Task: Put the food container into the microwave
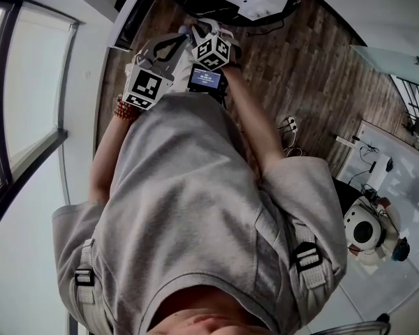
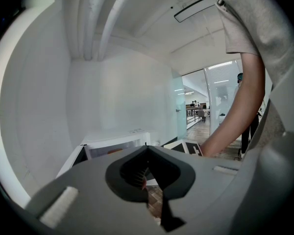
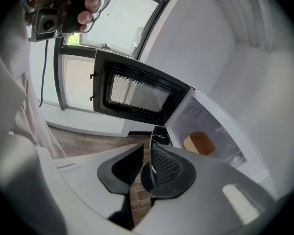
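Closest up is the person's loose grey cotton T-shirt (image 1: 195, 208), which fills most of the head view. Both grippers are held out in front of it, over the dark wooden plank floor (image 1: 314, 68).

Left gripper (image 2: 147, 148) has its black jaws pressed together with nothing between them, and it's pointing at a plain white wall. Right gripper (image 3: 150, 138) is the same deal: jaws basically closed, just a sliver of floor showing lower down, nothing pinched.

The right one faces the boxy white microwave (image 3: 220, 131), whose black-framed door with a mesh window (image 3: 137, 94) is swung wide open. The round tan food container (image 3: 200, 142) is sitting inside the microwave cavity, well apart from both grippers.
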